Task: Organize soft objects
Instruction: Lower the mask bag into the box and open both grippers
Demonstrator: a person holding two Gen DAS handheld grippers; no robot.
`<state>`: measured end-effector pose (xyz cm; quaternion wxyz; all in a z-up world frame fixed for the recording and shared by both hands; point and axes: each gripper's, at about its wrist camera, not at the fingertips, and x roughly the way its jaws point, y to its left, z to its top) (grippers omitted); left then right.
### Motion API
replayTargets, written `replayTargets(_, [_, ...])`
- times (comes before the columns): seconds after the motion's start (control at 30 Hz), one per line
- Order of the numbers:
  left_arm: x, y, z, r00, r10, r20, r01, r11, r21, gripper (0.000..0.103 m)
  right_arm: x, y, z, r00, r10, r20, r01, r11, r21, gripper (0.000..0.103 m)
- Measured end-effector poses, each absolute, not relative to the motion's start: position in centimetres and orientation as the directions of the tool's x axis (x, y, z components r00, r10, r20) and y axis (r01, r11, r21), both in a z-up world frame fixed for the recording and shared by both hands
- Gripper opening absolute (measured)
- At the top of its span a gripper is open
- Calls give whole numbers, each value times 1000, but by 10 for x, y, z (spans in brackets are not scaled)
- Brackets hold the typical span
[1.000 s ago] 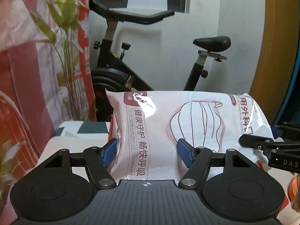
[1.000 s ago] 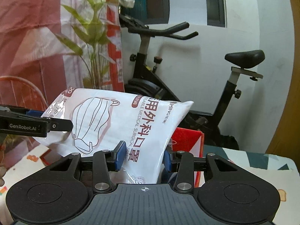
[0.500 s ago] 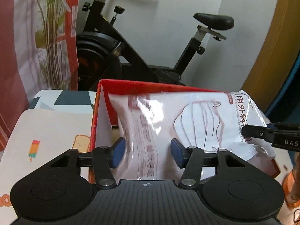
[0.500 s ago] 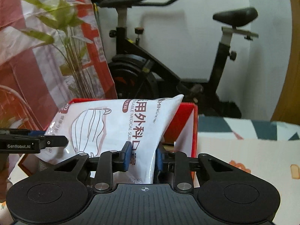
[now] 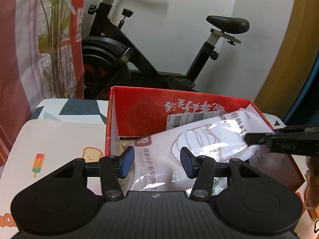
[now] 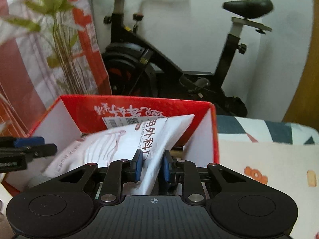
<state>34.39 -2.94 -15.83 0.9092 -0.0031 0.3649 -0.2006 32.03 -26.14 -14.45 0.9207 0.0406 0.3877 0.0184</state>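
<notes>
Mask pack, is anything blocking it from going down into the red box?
Nothing visible blocks it. The mask pack already hangs tilted inside the open red box, the right gripper clamped on its edge. The box floor beneath is mostly hidden.

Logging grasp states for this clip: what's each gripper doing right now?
Left gripper: open, fingers apart around the white plastic pack of surgical masks, not clamping it.
Right gripper: shut on the pack's edge.

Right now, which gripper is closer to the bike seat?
Hard to tell: the seat stands far behind the box in both views. Left gripper straddles the mask bag; right gripper pinches its other end.
</notes>
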Motion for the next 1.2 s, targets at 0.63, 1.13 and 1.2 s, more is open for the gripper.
replayTargets(0.63, [339, -40, -160, 658, -353, -665, 377, 919, -115, 54, 356, -249, -178, 526, 70, -848, -72, 997, 37, 23])
replayTargets(1.13, [311, -48, -142, 692, -320, -647, 365, 929, -69, 62, 310, -250, -141, 630, 11, -776, -74, 996, -46, 65])
replayTargets(1.2, [303, -48, -139, 700, -316, -641, 362, 930, -63, 68, 301, -248, -138, 644, 28, -764, -85, 996, -35, 74])
